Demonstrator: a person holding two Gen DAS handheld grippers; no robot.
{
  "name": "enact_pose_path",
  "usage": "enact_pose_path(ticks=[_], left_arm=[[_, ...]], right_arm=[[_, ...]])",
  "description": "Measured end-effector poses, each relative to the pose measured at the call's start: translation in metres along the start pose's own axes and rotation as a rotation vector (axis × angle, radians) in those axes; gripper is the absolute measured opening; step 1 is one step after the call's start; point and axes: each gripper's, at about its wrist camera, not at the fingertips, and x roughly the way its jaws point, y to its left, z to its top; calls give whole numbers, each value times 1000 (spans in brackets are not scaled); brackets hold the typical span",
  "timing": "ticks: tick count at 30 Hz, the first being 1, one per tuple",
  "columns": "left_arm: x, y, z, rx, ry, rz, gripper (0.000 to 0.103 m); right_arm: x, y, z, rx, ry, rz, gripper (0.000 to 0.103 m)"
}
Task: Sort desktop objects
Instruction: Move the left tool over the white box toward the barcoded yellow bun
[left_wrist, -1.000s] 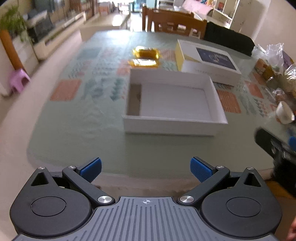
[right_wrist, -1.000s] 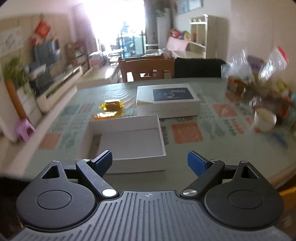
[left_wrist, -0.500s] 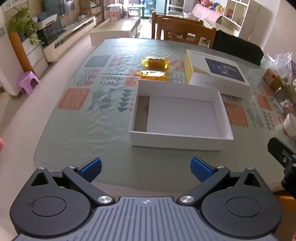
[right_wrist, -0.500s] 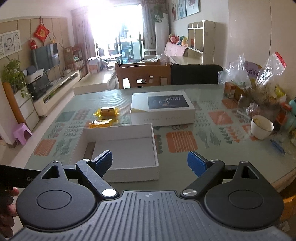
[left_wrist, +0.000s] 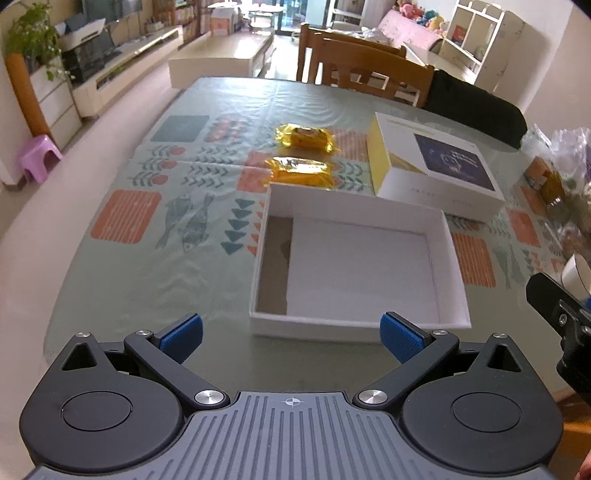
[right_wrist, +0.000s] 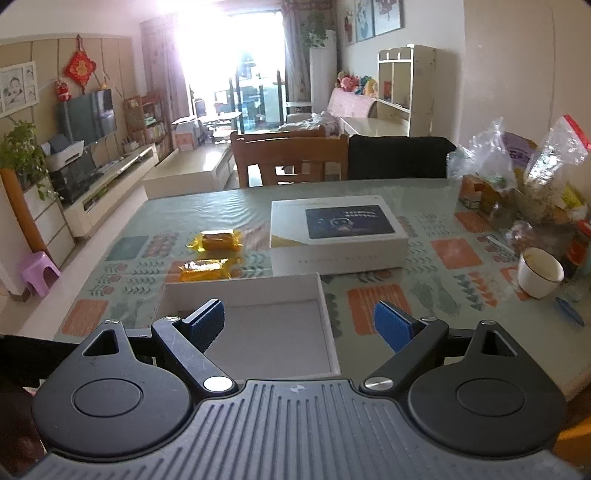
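Yellow snack packets: two, one behind the other, long axes across the surface, nearer one just beyond open white box. Closed box lettering unreadable. Right view alone shows cup. Left gripper and right gripper: fingers spread, holding nothing.

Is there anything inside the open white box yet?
No, it's empty. The open white box shows only its bare white floor, and both yellow snack packets lie on the table behind it.
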Motion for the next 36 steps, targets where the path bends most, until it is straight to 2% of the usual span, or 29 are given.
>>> enact_pose_path(ticks=[5, 10, 23, 33, 36], left_arm=[[20, 10, 25, 15, 27, -22, 103], [40, 23, 46, -33, 45, -53, 103], [62, 22, 86, 15, 26, -55, 103], [65, 16, 109, 74, 25, -122, 103], [67, 15, 114, 64, 26, -124, 103]], right_arm=[[23, 11, 13, 27, 10, -12, 103], [47, 23, 22, 33, 25, -37, 103], [80, 40, 36, 63, 41, -93, 103], [95, 48, 55, 60, 41, -113, 103], [102, 50, 61, 51, 47, -104, 103]])
